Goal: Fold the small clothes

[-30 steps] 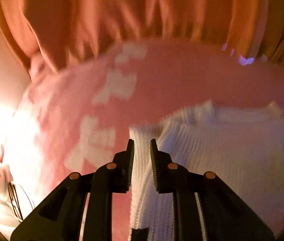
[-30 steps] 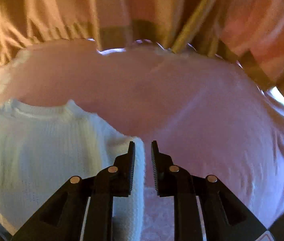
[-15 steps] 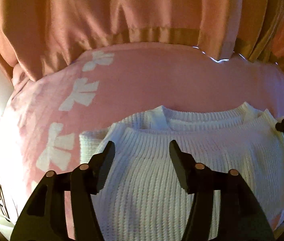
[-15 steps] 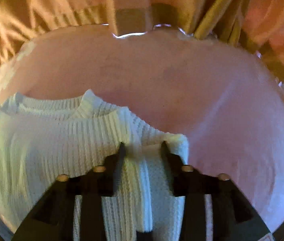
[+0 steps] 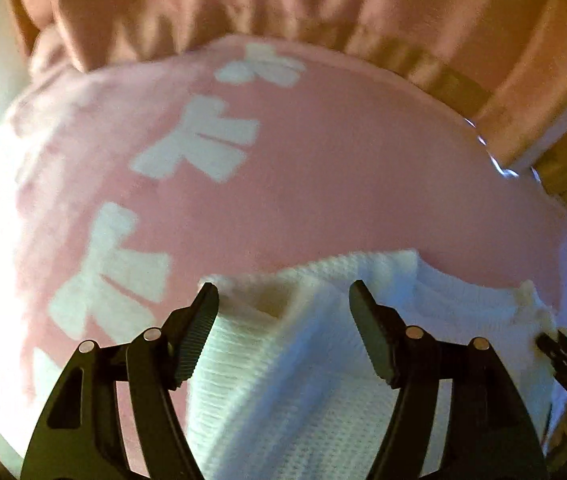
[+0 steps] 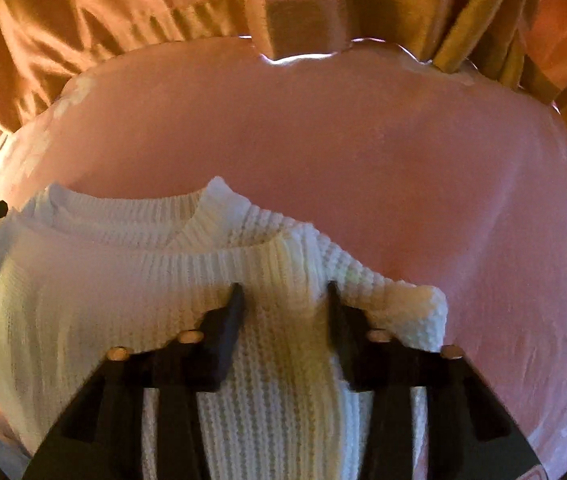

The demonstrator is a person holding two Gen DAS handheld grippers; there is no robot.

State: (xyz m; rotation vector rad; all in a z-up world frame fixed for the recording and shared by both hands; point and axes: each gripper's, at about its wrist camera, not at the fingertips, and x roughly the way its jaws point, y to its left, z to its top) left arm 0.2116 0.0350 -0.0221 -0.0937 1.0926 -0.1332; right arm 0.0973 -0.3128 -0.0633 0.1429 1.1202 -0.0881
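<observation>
A white knit sweater [image 5: 283, 380] lies on a pink blanket, neckline away from me. My left gripper [image 5: 283, 292] hovers over its left shoulder corner. Its jaws are opening, the folded corner lies loose between them, and neither pad presses it. In the right wrist view the sweater [image 6: 83, 280] fills the lower left. My right gripper [image 6: 283, 292] is pushed into the right shoulder with its jaws closing. A raised ridge of knit is bunched between the pads, and the shoulder edge drapes over the right finger [image 6: 339, 320].
The pink blanket [image 5: 323, 180] carries white bow prints along its left side and spreads plain pink [image 6: 363, 140] beyond the sweater. A person's orange garment [image 5: 283, 0] hangs at the far edge. The other gripper's tip shows at each view's edge.
Both grippers were shut on the lifted sweater's edges a second ago. The sweater has come down flat, the left jaws have let go and spread, and the right jaws now straddle the shoulder.
</observation>
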